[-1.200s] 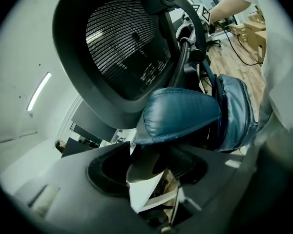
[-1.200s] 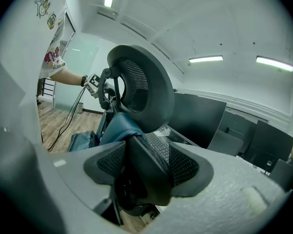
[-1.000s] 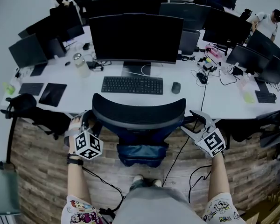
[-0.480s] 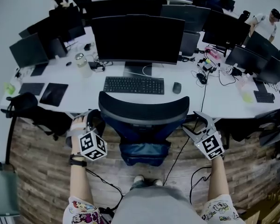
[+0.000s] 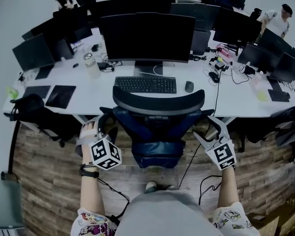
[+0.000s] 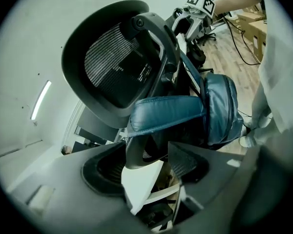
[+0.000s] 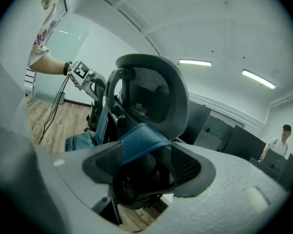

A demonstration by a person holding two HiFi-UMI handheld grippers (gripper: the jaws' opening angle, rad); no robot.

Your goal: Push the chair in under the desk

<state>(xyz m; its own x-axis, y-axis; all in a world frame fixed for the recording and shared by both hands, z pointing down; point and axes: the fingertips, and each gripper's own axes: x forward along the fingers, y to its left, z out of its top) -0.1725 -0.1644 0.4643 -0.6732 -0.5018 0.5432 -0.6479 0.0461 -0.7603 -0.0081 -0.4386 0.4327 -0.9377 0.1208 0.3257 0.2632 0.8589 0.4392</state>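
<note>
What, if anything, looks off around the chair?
Nothing is spilled or damaged. The chair sits square to the desk. One oddity: a loose cable hangs off the desk edge and trails across the floor just right of the chair, where the chair might catch it.

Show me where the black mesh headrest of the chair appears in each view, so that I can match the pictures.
Head view: headrest, a curved black band at the centre, just below the keyboard.
Left gripper view: headrest, upper left of centre, tilted.
Right gripper view: headrest, upper centre, nearly upright.
Shared landmark: the chair's blue padding, directly under the headrest in every view.
</note>
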